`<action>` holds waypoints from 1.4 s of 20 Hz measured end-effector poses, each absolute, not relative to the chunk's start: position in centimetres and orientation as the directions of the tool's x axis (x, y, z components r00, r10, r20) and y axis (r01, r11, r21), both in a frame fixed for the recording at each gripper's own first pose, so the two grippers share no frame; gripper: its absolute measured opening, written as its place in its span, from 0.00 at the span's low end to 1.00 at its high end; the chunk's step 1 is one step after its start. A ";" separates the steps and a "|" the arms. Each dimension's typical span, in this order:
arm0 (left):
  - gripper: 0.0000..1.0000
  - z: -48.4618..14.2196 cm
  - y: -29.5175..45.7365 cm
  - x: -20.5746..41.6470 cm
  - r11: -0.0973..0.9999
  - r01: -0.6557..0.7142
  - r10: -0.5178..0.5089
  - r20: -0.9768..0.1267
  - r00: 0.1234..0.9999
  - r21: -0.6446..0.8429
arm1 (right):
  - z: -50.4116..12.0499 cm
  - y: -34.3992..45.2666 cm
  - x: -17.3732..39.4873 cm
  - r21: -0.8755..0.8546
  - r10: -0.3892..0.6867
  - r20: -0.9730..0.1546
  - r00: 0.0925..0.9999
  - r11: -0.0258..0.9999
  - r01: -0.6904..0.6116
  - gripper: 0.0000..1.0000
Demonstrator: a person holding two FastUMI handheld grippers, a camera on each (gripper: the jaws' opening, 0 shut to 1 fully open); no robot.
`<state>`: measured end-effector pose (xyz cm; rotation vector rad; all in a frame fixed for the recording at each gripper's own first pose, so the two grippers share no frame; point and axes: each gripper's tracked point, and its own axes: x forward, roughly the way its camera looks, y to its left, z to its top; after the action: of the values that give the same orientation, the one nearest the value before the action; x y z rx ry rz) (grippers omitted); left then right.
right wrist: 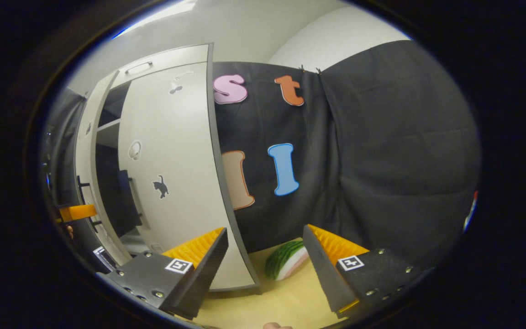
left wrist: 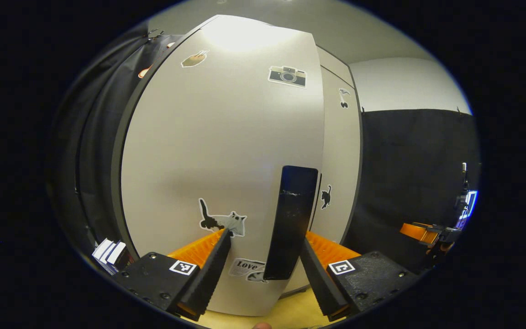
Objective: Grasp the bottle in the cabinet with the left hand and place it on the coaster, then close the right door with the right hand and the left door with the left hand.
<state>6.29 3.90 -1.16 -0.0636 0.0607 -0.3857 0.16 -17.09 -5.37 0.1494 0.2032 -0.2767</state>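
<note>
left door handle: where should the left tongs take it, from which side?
Judging by the left gripper view, grip the tall dark handle mid-length, straight from the door's front, one finger on each long side. It stands upright near the left door's free edge, and the open left tongs already straddle its lower half. For closing, a flat push may do.

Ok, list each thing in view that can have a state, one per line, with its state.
left door: nearly closed, its dark handle between the left gripper's fingers
right door: closed or almost closed
left gripper: open, fingers either side of the handle, not pressing on it
right gripper: open, holding nothing, off to the right of the cabinet
</note>
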 end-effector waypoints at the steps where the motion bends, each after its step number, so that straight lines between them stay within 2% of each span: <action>1: 0.90 -1.1 3.9 6.3 0.926 0.372 -0.375 -0.047 0.926 -0.071 | -5.4 -17.3 0.1 0.119 -0.256 -0.220 0.941 0.951 0.287 1.00; 4: 0.90 -1.1 3.8 6.3 0.928 0.366 -0.369 -0.045 0.928 -0.070 | -5.3 -17.8 0.0 0.119 -0.264 -0.221 0.939 0.948 0.295 0.97; 5: 0.90 -1.1 3.8 6.2 0.928 0.365 -0.368 -0.044 0.929 -0.073 | -5.3 -17.9 0.0 0.117 -0.266 -0.220 0.938 0.948 0.296 1.00; 21: 0.90 -1.2 3.5 6.5 0.922 0.381 -0.384 -0.040 0.923 -0.064 | -6.0 -19.3 -1.3 0.070 -0.278 -0.220 0.935 0.951 0.300 1.00; 26: 0.87 -1.2 3.3 6.6 0.918 0.390 -0.394 -0.045 0.918 -0.075 | -6.2 -19.3 -1.0 0.072 -0.280 -0.219 0.935 0.951 0.301 1.00; 27: 0.87 -1.3 3.3 6.6 0.918 0.389 -0.393 -0.046 0.918 -0.073 | -6.2 -19.4 -1.0 0.071 -0.279 -0.220 0.935 0.951 0.301 0.97; 28: 0.87 -1.2 3.3 6.6 0.919 0.389 -0.392 -0.047 0.919 -0.072 | -6.3 -19.3 -0.9 0.071 -0.278 -0.222 0.935 0.951 0.300 1.00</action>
<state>6.56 3.31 -1.24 -0.0620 0.0615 -0.4018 -0.90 -19.32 -6.27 0.1043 0.2114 -0.2959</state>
